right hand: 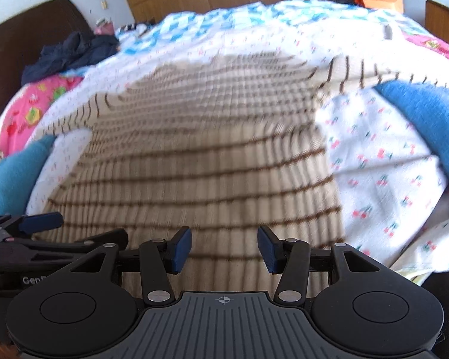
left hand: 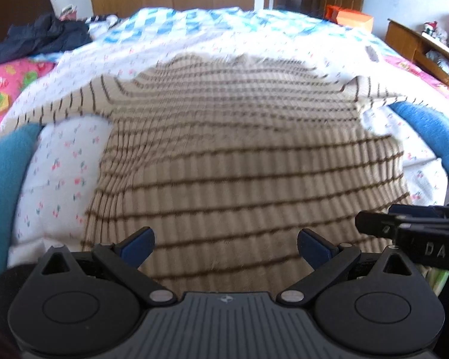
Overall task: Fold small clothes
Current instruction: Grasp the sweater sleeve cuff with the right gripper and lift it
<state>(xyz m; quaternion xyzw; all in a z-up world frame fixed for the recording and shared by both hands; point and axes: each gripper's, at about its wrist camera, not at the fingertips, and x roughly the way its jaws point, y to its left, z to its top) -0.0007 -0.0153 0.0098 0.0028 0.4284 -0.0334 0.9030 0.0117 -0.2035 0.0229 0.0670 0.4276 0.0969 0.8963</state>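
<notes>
Both pairs of jaws stand apart with nothing clamped between them: the left gripper [left hand: 226, 246] holds its blue pads wide above the near hem of the striped sweater [left hand: 224, 155], and the right gripper [right hand: 224, 249], just beside it, has its pads parted somewhat less, also over bare knit and not pressing on it. Going from left to right across the bed, a pink printed quilt [left hand: 6, 89] lies at the far left edge, with a heap of dark clothing [left hand: 42, 37] behind it near the brown headboard [right hand: 24, 27]. Next comes a blue cloth [left hand: 3, 167], partly under the sweater's left sleeve, which reaches out over the white cherry-print sheet [left hand: 63, 167]. In the middle the beige sweater with thin brown stripes lies spread flat on that sheet, body toward the grippers, neckline away from them, sleeves out to both sides. Its right sleeve runs out to a second blue cloth [right hand: 428, 119] at the right. Beyond the sweater a blue-and-white checked cover [left hand: 170, 24] covers the far part of the bed, an orange box [left hand: 353, 18] stands past it, and wooden furniture [left hand: 416, 45] lines the right wall. Motion blur softens the far fabric in both views.
</notes>
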